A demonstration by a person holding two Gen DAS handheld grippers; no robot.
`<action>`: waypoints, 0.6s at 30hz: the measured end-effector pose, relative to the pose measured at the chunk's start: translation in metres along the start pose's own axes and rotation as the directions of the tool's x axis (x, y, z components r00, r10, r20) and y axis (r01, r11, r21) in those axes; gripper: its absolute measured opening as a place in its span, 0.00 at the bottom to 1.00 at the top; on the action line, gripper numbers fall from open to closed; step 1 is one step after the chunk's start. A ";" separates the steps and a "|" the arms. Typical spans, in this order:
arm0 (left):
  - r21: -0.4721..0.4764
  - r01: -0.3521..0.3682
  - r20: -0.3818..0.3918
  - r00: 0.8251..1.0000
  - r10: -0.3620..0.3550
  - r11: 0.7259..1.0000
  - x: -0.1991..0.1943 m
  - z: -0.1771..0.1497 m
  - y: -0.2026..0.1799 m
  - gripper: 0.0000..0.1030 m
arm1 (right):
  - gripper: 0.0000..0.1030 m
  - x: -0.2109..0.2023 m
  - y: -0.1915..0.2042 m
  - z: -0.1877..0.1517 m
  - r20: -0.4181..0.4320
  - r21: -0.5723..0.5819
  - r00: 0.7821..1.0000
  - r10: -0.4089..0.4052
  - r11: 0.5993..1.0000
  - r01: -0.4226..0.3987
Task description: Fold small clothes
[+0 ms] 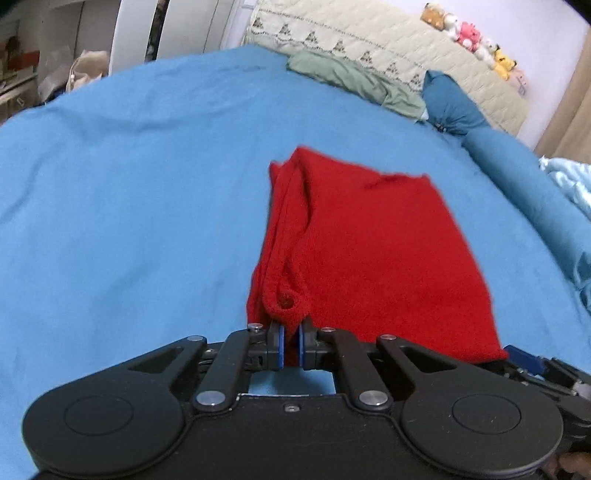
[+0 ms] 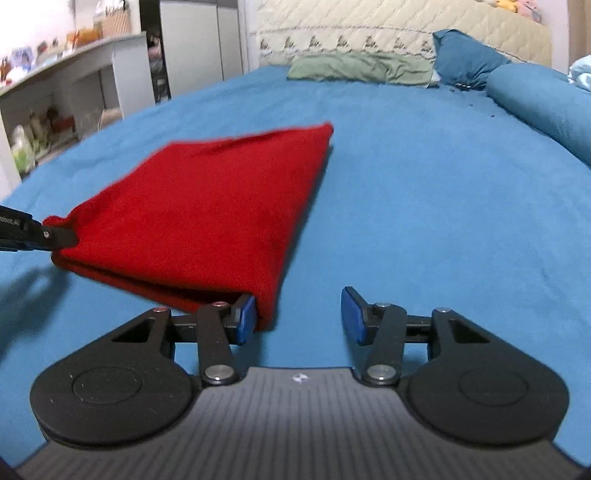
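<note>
A red knitted garment (image 1: 369,251) lies folded on the blue bed sheet (image 1: 129,206). My left gripper (image 1: 290,345) is shut on its near left corner, beside a buttoned tab. In the right wrist view the same garment (image 2: 207,214) lies left of centre, its near edge lifted off the sheet. My right gripper (image 2: 299,317) is open; the garment's near right corner rests against its left fingertip (image 2: 245,319), and the right fingertip stands apart from the cloth. The left gripper's tip (image 2: 55,236) shows at the far left, pinching the other corner.
A green cloth (image 2: 362,68) lies at the head of the bed against a cream quilted headboard (image 2: 406,33). Blue pillows (image 2: 535,99) sit at the right. Plush toys (image 1: 469,33) line the headboard top. Shelves and a desk (image 2: 66,81) stand left of the bed.
</note>
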State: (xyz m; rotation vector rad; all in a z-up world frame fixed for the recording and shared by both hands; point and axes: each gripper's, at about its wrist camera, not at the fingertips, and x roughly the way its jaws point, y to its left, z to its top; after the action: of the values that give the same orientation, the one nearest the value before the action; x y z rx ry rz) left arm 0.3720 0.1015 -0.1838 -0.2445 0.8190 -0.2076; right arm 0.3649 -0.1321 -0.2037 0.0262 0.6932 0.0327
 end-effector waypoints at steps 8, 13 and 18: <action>0.059 -0.032 0.013 0.999 0.031 0.998 -0.011 0.004 -0.009 0.21 | 0.64 -0.014 -0.006 0.007 -0.023 -0.025 0.999 0.045 0.999 -0.046; 0.107 -0.189 0.089 0.980 0.180 0.976 -0.036 0.021 -0.008 0.62 | 0.90 -0.040 -0.029 0.028 -0.035 0.035 0.993 0.109 0.994 -0.108; 0.057 -0.091 0.086 0.993 0.086 0.994 -0.027 0.059 0.007 0.95 | 1.00 -0.038 -0.058 0.072 -0.050 0.172 0.976 0.212 0.964 -0.201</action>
State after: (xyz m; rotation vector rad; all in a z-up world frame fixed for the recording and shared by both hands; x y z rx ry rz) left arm 0.3982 0.1239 -0.1284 -0.1586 0.7376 -0.1381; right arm 0.3829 -0.1924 -0.1267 0.2590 0.7581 0.1770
